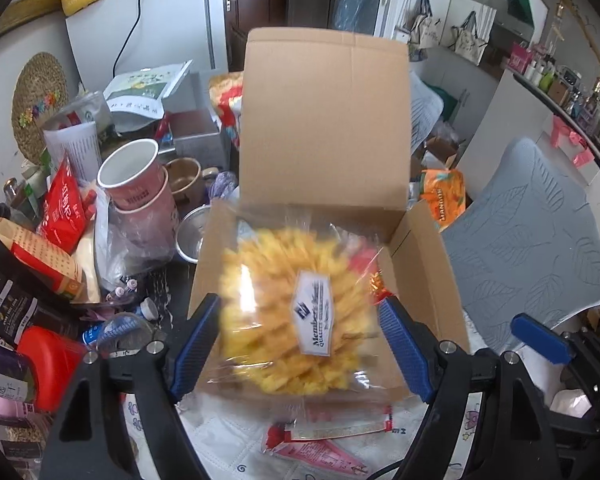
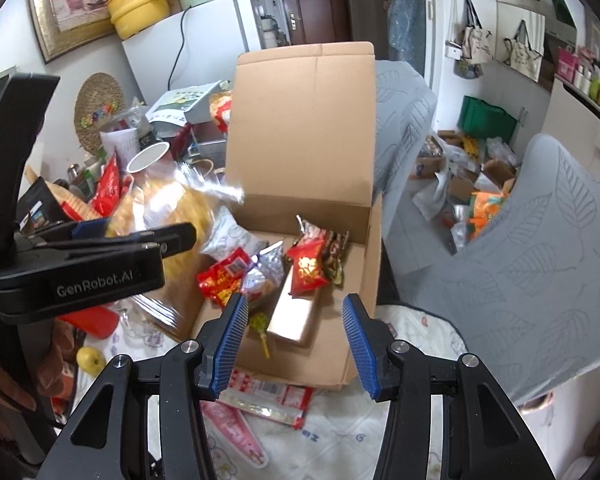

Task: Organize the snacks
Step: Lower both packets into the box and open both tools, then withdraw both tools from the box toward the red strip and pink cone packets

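An open cardboard box (image 1: 424, 264) stands on a patterned cloth, its lid flap upright. My left gripper (image 1: 298, 300) is shut on a clear bag of yellow crisps (image 1: 268, 280) with a white label, holding it over the box's near left part. The bag is blurred. In the right wrist view the bag (image 2: 180, 208) hangs at the left rim of the box (image 2: 300, 120). Inside lie red packets (image 2: 306, 272), a silver packet (image 2: 264, 272), a white pouch (image 2: 232, 236) and a tan carton (image 2: 296, 312). My right gripper (image 2: 295, 300) hovers open over the box's front edge with nothing between its fingers.
Stacked paper cups (image 1: 132, 176), bags and jars crowd the table left of the box. Flat red-and-white packets (image 1: 320, 432) lie on the cloth in front. A grey leaf-patterned chair (image 1: 532, 240) stands to the right. An apple (image 2: 90, 360) sits at the lower left.
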Demonstrator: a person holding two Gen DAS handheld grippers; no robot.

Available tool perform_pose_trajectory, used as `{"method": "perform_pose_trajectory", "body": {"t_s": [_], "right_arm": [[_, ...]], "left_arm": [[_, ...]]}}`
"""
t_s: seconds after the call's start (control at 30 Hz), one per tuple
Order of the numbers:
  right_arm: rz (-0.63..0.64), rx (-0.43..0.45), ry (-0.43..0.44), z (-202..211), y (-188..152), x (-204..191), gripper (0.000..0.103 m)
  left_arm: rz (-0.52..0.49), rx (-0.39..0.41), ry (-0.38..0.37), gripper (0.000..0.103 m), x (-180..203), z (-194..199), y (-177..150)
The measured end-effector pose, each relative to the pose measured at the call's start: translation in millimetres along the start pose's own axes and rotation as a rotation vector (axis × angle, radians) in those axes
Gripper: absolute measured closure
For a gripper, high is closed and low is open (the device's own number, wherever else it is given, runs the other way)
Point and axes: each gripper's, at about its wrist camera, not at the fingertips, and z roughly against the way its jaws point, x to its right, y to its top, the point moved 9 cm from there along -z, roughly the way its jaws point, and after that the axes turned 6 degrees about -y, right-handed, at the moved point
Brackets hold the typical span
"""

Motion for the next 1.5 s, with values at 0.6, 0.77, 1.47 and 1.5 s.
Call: {"method": "perform_pose_trajectory", "body": {"t_s": [0.6, 0.77, 1.47, 1.5], "right_arm": [[0.012, 0.036, 0.009, 33, -4, -12, 0.054], [0.018, 0.068, 0.011, 59, -11, -19, 0.054], [0.038, 0.029, 0.064, 92, -89, -46, 0.054], [0.040, 0.021, 0.070, 91, -93, -47, 0.054]], "left_arm": [[-0.031, 0.082, 0.012, 0.023, 4, 62, -7], [-0.039, 0.119, -0.012, 0.023, 11, 93, -18], [-0.066, 0.097, -0.013, 0.023, 19, 134, -105], [-0.060, 0.091, -0.013, 0.023, 17, 133, -109]]}}
